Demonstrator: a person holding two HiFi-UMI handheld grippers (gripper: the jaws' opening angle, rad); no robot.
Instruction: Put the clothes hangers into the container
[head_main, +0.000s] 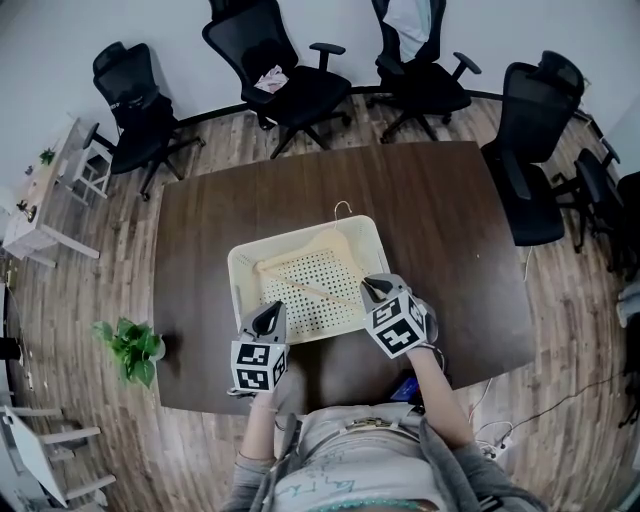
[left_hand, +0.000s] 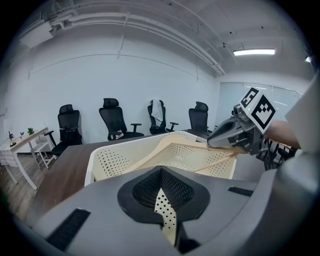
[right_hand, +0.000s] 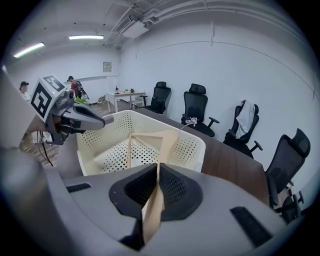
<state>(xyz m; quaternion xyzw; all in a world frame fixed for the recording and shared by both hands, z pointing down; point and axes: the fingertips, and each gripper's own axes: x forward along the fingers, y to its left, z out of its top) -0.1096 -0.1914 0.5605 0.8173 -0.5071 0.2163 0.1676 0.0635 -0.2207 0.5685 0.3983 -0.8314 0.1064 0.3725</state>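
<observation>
A cream perforated basket (head_main: 240, 262) stands mid-table. One wooden hanger (head_main: 310, 291) lies tilted inside it, its metal hook (head_main: 343, 208) poking over the far rim. At the near right corner, my right gripper (head_main: 375, 290) is shut on one end of that hanger (right_hand: 150, 137); the wooden arm runs out between the jaws (right_hand: 158, 172) into the basket (right_hand: 200, 145). My left gripper (head_main: 270, 315) sits at the near left corner, jaws (left_hand: 161, 175) closed on the perforated near wall. From there the basket (left_hand: 95, 160), the hanger (left_hand: 200, 145) and the right gripper (left_hand: 215, 141) show ahead.
The dark wooden table (head_main: 420, 200) is ringed by several black office chairs (head_main: 290, 70). A potted plant (head_main: 133, 350) stands on the floor at the near left, a white desk (head_main: 45, 200) further left. Cables trail on the floor at the right (head_main: 540, 405).
</observation>
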